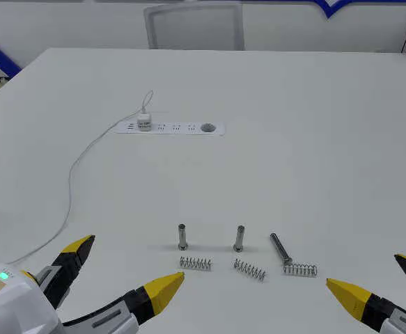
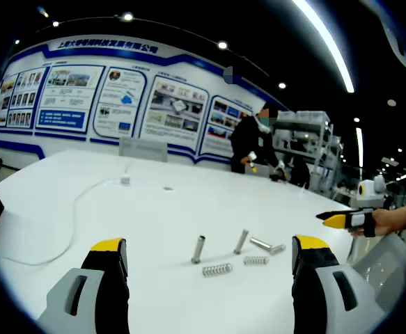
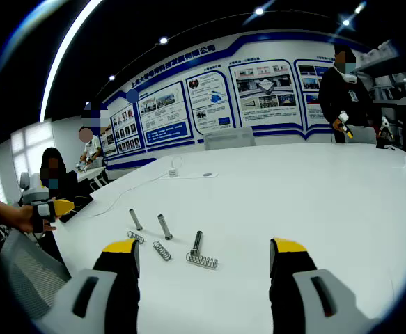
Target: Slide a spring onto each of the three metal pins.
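Observation:
Three short metal pins sit in a row near the table's front edge: left pin (image 1: pixel 182 236), middle pin (image 1: pixel 239 239) and right pin (image 1: pixel 280 248), which lies slanted. In front of each lies a loose spring: left spring (image 1: pixel 195 263), middle spring (image 1: pixel 249 270), right spring (image 1: pixel 300 269). My left gripper (image 1: pixel 126 264) is open just left of the left spring, holding nothing. On the other side my right gripper (image 1: pixel 377 278) stands open, right of the right spring. In the left gripper view the pins (image 2: pixel 198 250) lie ahead between the jaws of my left gripper (image 2: pixel 208 245). Ahead of my right gripper (image 3: pixel 204 245) a spring (image 3: pixel 201 261) lies.
A white power strip (image 1: pixel 169 128) with a plugged charger and a trailing cable (image 1: pixel 70 188) lies mid-table. A grey chair (image 1: pixel 194 26) stands at the far edge. A person (image 2: pixel 250 142) stands beyond the table by a wall of posters.

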A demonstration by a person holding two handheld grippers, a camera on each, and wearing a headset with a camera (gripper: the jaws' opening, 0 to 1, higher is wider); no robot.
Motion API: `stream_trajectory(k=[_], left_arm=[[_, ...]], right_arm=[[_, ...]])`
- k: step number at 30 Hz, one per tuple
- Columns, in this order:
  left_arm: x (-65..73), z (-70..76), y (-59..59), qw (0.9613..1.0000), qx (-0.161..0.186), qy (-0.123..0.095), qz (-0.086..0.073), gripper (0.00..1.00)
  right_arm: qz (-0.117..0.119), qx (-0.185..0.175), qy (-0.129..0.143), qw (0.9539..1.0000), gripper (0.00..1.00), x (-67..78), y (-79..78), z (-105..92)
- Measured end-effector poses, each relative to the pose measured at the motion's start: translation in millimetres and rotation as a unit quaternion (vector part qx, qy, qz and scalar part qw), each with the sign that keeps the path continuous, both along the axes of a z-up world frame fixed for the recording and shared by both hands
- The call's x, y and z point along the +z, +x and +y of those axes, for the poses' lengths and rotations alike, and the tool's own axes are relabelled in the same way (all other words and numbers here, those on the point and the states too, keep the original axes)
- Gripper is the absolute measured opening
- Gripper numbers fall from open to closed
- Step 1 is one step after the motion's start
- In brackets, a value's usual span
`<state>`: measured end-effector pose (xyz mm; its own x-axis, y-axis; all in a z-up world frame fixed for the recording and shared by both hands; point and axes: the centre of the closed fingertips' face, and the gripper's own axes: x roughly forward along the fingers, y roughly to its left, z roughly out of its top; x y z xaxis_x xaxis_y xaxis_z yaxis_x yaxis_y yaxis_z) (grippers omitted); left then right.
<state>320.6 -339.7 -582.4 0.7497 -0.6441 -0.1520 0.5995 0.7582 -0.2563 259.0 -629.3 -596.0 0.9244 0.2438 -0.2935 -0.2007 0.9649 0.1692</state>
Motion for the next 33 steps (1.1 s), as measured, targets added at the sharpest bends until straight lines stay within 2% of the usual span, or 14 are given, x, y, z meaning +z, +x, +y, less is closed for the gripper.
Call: stream_trajectory(k=[7,17,22,29,33], left_arm=[[-2.6,2.0,0.8,1.0000,0.004,-0.002,0.005,1.00],[-4.4,-0.1,-0.7,1.0000,-0.002,0.002,0.009,1.00],[-5.2,0.3,0.0,0.9999,0.000,0.001,0.012,1.00],[-7.0,1.1,0.2,0.9999,0.001,0.004,0.013,1.00],[-7.7,0.6,-0.1,0.9999,-0.001,0.007,0.013,1.00]], right_arm=[[0.001,-0.013,0.006,0.9999,0.77,-0.6,-0.1,-6.5],[0.003,-0.013,-0.001,0.9999,0.77,-0.9,0.0,-6.9],[0.006,-0.018,0.005,0.9998,0.77,-2.4,-0.1,-9.3],[-0.003,-0.030,0.015,0.9994,0.74,3.6,-0.8,-14.3],[0.004,-0.034,0.018,0.9993,0.73,0.7,-1.1,-16.1]])
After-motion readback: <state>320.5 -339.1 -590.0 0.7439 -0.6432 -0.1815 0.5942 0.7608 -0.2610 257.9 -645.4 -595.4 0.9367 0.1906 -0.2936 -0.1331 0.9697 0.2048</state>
